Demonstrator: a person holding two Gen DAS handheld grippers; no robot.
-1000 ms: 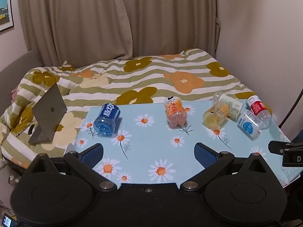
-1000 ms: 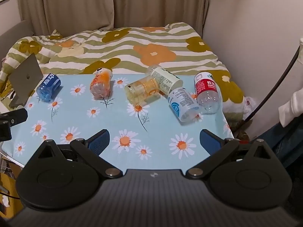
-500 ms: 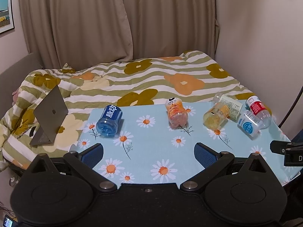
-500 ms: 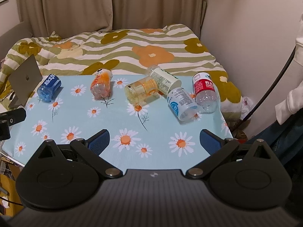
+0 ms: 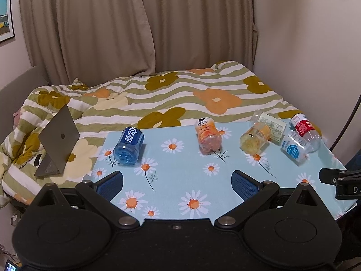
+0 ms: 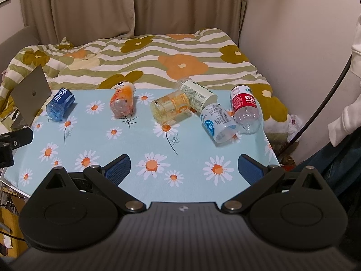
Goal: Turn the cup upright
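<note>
**6 Cups Lie on Their Sides, Both Grippers Wait Wide Open**

6 cups lie on their sides on the daisy table [image 5: 187, 180], and none is standing yet. The blue cup [image 5: 128, 145] lies alone at the left. The orange cup [image 5: 207, 136] lies alone in the middle. The yellow cup [image 6: 172, 109], the green cup [image 6: 196, 94], the white cup [image 6: 217, 123] and the red cup [image 6: 246, 110] lie bunched together at the right, some touching.

The left gripper [image 5: 177, 181] is spread wide and holds nothing. The right gripper [image 6: 184, 166] is spread wide too, and it is empty. Both hang over the near edge of the table, well apart from the cups. I think the wide gap is there so a fat cup can fit between the fingers.

Compared with 1 second ago, both cameras sit a little farther back, so the cups look a bit smaller and more of the curtain [image 5: 90, 27] shows. No cup has rolled or moved. The laptop [image 5: 57, 140] on the bed [image 5: 180, 90] stays put.
</note>
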